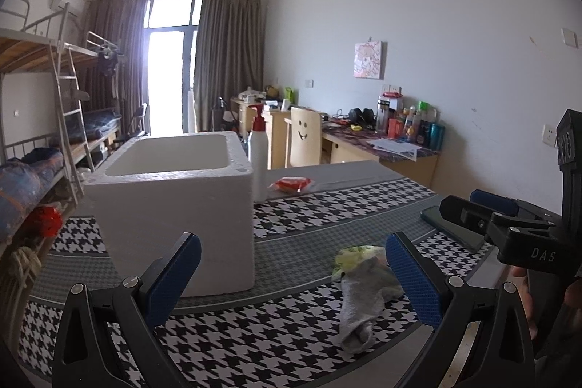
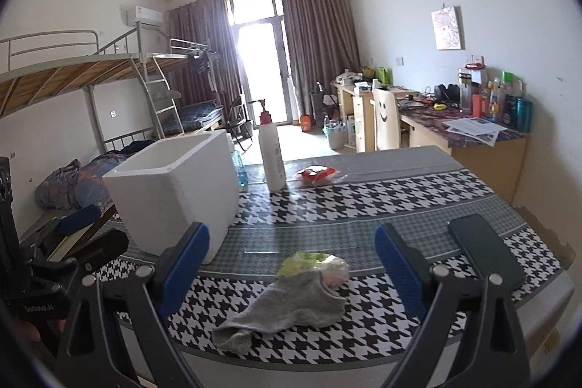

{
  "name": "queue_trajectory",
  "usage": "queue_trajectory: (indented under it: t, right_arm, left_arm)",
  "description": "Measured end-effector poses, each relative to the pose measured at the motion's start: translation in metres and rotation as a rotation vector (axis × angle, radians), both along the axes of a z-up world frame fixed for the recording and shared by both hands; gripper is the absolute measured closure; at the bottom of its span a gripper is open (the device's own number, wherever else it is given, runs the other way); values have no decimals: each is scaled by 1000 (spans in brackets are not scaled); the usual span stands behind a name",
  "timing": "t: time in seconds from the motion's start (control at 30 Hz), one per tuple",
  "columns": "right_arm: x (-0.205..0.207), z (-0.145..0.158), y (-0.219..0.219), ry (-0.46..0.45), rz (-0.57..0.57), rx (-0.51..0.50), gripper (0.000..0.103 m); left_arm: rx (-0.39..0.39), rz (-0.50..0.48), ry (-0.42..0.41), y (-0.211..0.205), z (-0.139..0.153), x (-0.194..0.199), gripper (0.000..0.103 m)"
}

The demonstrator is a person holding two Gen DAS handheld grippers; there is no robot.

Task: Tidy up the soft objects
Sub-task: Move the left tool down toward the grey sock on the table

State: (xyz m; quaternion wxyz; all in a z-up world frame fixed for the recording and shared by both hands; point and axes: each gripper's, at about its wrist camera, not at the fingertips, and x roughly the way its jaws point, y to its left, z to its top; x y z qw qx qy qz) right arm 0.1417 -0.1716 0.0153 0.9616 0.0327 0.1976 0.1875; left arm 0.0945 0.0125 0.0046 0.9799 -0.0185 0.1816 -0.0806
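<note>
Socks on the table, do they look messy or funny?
Yes. The grey sock lies crumpled, overlapping a yellow-green sock, loose on the table beside the foam box, not in it.

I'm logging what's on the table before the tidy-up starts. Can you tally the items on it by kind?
Soft items: 2, a grey sock and a yellow-green cloth touching its far end
Foam box: 1
Pump bottle: 1
Red packet: 1
Phone: 1
Total: 6
</note>
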Motion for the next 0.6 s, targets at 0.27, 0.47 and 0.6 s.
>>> queue_trajectory:
  t: [0.27, 0.47, 0.6]
  right_arm:
    - [2, -4, -10, 14, -36, 0, 9]
    - [8, -13, -15, 43, -55, -4, 9]
    - [13, -18, -21, 62, -68, -4, 9]
  left_arm:
    - [1, -45, 38, -11, -9, 12, 1]
    - [15, -75, 78, -22, -19, 22, 1]
    - [18, -96, 110, -28, -26, 30, 1]
